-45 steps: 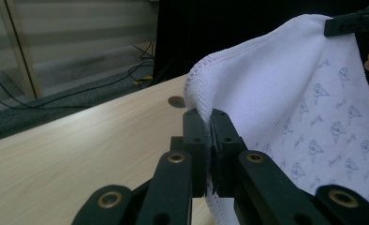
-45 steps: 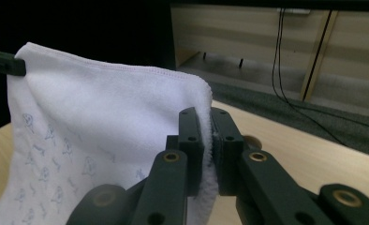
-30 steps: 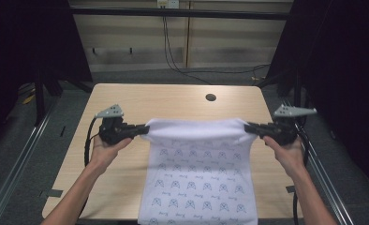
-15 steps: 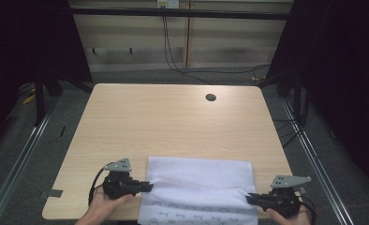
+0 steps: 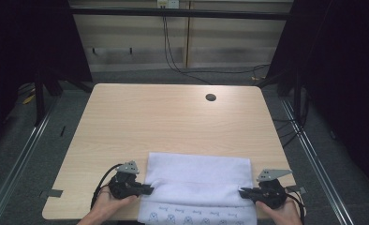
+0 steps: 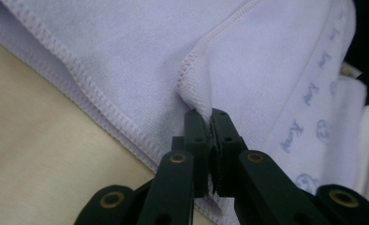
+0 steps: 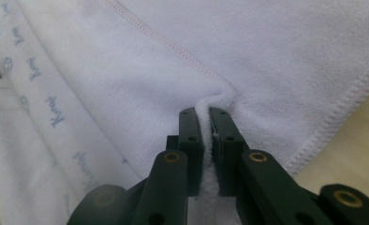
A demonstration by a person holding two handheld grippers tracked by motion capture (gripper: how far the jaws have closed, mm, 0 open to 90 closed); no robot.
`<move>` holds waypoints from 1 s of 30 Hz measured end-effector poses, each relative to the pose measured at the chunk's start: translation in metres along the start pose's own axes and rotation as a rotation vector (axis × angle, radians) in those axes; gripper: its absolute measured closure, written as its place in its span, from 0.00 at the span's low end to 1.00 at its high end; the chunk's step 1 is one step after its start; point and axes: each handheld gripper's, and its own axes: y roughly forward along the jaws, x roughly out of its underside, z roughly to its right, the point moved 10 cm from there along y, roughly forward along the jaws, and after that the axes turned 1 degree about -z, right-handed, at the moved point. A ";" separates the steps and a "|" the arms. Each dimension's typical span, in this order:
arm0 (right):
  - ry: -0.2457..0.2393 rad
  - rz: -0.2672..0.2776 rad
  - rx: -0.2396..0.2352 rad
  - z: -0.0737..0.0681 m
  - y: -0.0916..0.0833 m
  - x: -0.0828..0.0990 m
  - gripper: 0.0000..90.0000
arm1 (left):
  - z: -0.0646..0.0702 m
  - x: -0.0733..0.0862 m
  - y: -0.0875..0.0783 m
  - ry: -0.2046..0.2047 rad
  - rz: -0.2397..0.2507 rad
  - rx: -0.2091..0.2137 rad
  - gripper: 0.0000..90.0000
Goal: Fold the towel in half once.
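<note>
**Towel pinched at both ends, near edge of desk**

Desk (image 5: pixel 126 122): pale wood, round hole (image 5: pixel 210 97) near far edge. White towel (image 5: pixel 196 171) lies folded over itself at the near edge, printed underside showing below the fold, lower part hanging off. Left tool (image 5: pixel 147 190) clamped on the towel's left corner, right tool (image 5: pixel 242 192) on its right corner; fabric bunched between each tool's jaws.

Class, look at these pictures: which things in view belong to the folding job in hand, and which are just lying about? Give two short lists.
Belongs to the job:
- white towel, folded at the near edge of the table
- left gripper, shut on the towel's edge
- right gripper, shut on the towel's other edge

Just lying about:
- cables on the floor behind the table
- round hole in the tabletop
</note>
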 end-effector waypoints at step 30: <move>0.082 0.025 0.202 0.142 0.093 -0.152 0.92 | -0.188 -0.104 0.019 -0.150 0.117 -0.314 0.97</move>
